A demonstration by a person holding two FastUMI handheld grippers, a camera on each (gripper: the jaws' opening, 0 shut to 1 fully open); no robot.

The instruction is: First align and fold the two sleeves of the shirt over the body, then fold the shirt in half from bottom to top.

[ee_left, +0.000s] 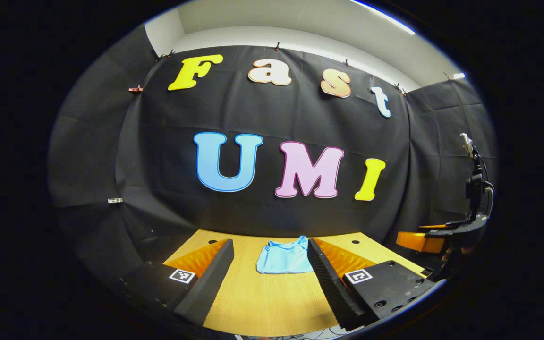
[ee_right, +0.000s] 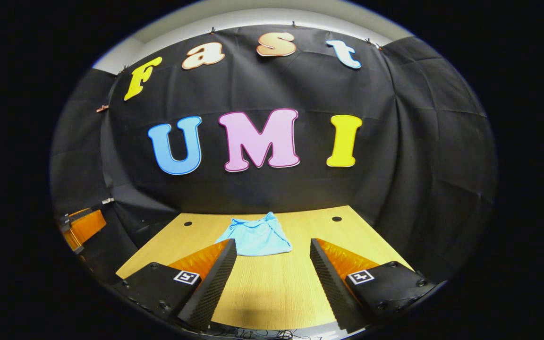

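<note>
A light blue shirt (ee_left: 285,257) (ee_right: 258,237), folded compact, is seen lying near the far edge of the light wooden table (ee_left: 272,302) (ee_right: 272,293). The left gripper (ee_left: 269,246) and right gripper (ee_right: 273,246) are held wide apart, empty, above the near edge.

My 2 cameras looked forward over the table (ee_left: 272,302) from its near edge, sharing the shirt (ee_left: 285,257) ahead.

You see both pictures sharp and bright in the middle. Light comes from a ceiling strip (ee_left: 385,16) at upper right. Edges bend round and go dark.
</note>
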